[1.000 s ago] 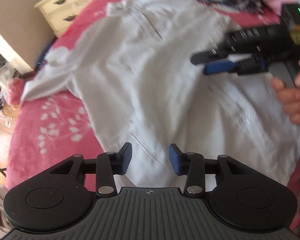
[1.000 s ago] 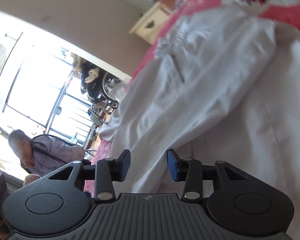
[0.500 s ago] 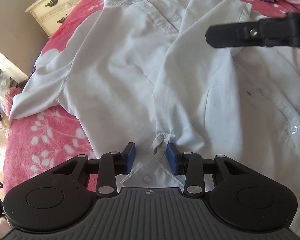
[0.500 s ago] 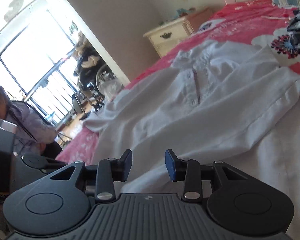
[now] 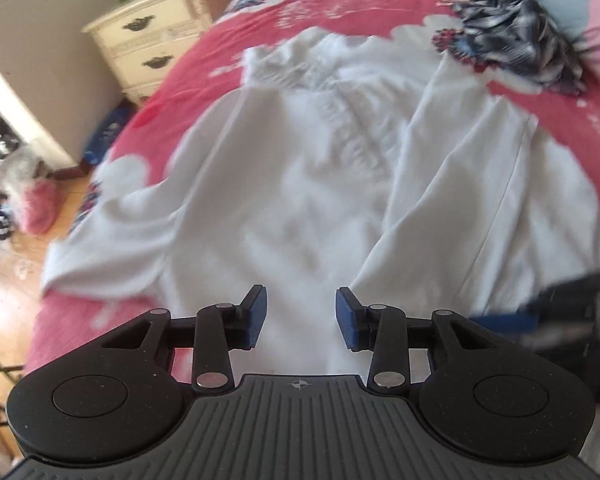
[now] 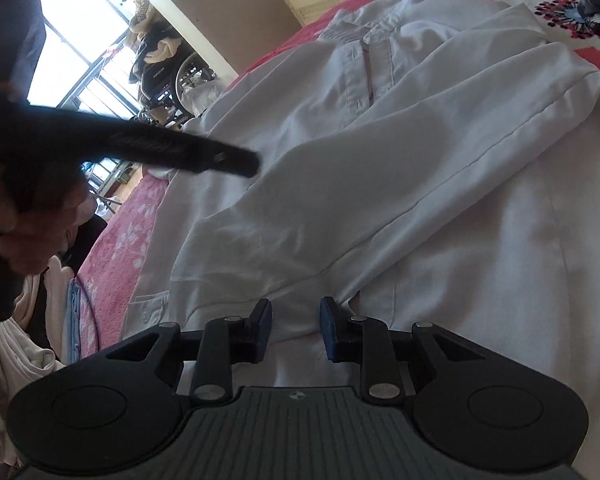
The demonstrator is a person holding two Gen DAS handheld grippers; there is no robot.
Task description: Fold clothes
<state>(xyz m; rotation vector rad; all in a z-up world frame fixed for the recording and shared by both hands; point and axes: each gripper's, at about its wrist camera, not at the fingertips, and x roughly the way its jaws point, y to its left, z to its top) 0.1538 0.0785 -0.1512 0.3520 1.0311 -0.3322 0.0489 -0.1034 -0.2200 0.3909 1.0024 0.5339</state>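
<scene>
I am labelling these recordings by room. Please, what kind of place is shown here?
Most likely a bedroom in a home. A white shirt lies spread on a bed with a pink floral cover, and a cream chest of drawers stands beside the bed against the wall.

shirt [image 5: 300, 200]: lay spread on the bedspread [image 5: 340, 12], collar at the far end
sleeve [image 6: 380, 184]: lay folded across the shirt's front
crumpled garment [image 5: 516, 48]: lay beyond the shirt, far right (on the bedspread too)
dresser [image 5: 152, 40]: stood left of the bed, against the wall
wheelchair [image 6: 168, 76]: stood by the window
</scene>
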